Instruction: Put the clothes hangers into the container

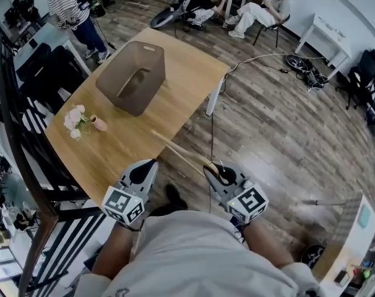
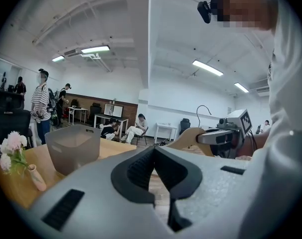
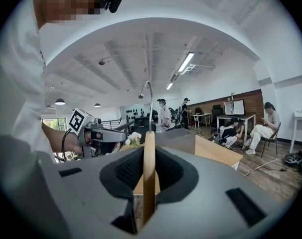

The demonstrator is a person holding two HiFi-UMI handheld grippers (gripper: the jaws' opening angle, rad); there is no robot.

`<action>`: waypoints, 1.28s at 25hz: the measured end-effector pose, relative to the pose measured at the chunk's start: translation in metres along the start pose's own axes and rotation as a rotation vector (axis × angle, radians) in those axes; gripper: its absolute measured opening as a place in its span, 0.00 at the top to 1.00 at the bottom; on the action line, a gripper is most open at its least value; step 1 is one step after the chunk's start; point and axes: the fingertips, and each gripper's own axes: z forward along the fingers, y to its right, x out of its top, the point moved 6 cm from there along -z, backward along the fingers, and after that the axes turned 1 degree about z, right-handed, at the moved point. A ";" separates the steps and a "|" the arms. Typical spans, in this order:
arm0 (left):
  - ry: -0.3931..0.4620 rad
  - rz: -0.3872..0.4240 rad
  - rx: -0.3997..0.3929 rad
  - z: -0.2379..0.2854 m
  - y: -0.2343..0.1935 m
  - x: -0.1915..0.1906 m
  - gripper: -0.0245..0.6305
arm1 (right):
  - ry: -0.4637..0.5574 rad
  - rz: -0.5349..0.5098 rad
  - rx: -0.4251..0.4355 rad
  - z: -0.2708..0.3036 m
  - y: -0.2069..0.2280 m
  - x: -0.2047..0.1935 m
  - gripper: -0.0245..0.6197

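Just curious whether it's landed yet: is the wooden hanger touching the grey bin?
Apart. The head view shows the wooden hanger in the right tool, with a stretch of table between it and the grey bin.

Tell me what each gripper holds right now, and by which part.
The right gripper holds a wooden clothes hanger, fingers clamped on its wooden body near the hook. The left gripper holds nothing.
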 end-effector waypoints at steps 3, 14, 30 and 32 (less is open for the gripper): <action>-0.002 -0.001 0.004 0.007 -0.034 0.008 0.95 | 0.004 -0.012 0.009 0.037 0.014 0.014 0.87; 0.016 0.023 0.025 0.020 -0.130 0.038 0.95 | 0.017 -0.039 0.050 0.139 0.040 0.057 0.87; 0.031 -0.048 0.282 0.065 -0.178 0.056 0.95 | 0.020 -0.108 0.310 0.231 0.127 0.106 0.87; 0.034 -0.051 0.320 0.079 -0.179 0.060 0.96 | 0.022 -0.119 0.351 0.241 0.146 0.112 0.87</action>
